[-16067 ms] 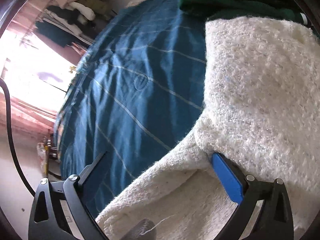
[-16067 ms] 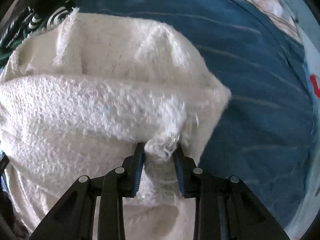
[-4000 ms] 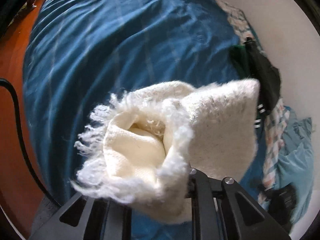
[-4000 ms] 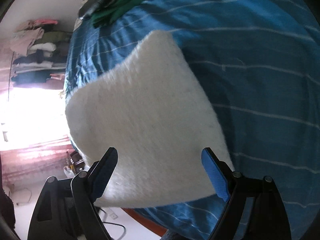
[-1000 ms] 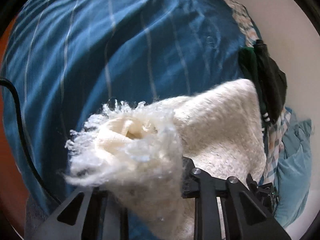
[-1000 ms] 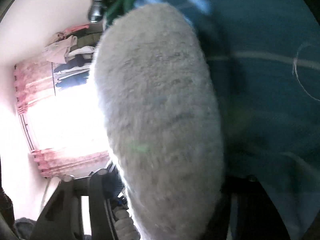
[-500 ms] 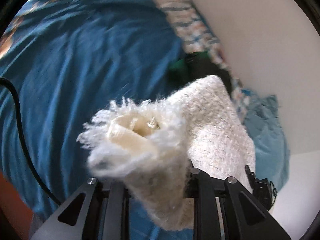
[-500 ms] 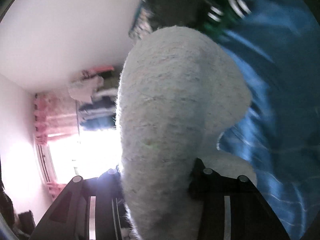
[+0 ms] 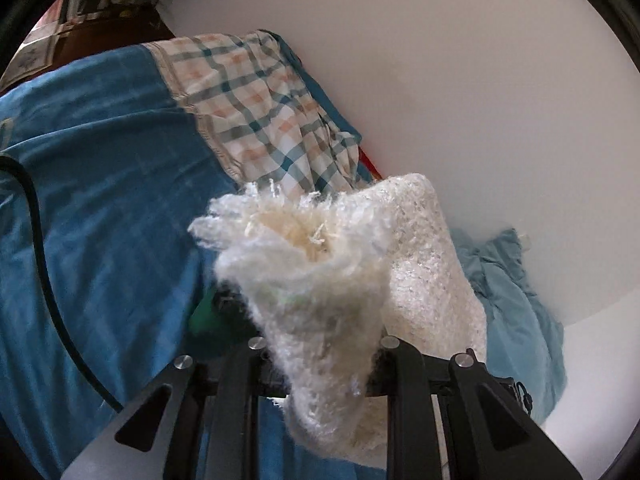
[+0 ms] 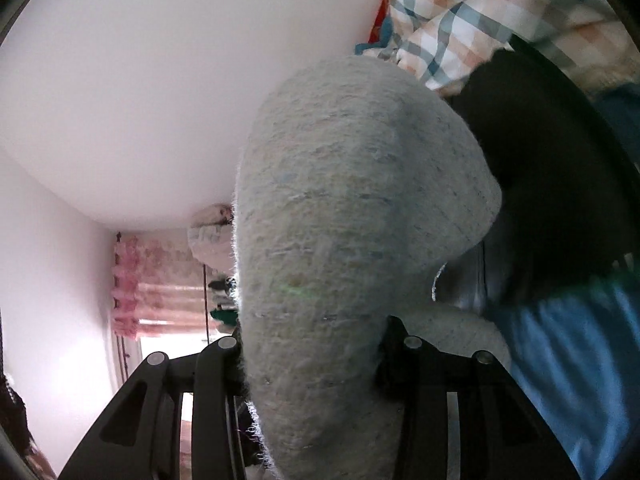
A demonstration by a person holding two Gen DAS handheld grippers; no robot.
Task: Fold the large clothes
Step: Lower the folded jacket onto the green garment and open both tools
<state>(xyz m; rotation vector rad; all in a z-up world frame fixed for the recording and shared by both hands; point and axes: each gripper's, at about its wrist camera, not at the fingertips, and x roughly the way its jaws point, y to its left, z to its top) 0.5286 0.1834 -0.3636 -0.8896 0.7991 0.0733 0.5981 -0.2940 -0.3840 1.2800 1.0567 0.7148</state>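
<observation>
A folded fluffy white sweater (image 9: 320,276) is held up above the blue bedsheet (image 9: 100,200). My left gripper (image 9: 320,356) is shut on one thick end of it, whose fringed edge bulges out between the jaws. My right gripper (image 10: 312,356) is shut on the other end of the sweater (image 10: 340,220), which looks grey against the light and fills the middle of the right wrist view. The fingertips of both grippers are hidden by the fabric.
A checked cloth (image 9: 260,100) lies at the head of the bed by the white wall (image 9: 460,80). A light blue garment (image 9: 516,296) lies at the right. A dark garment (image 10: 540,184) sits near the checked cloth (image 10: 500,12). Pink curtains (image 10: 152,288) frame a bright window.
Both grippers have swung with the sweater from over the middle of the bed toward the wall and the head of the bed. Both grips have held.
</observation>
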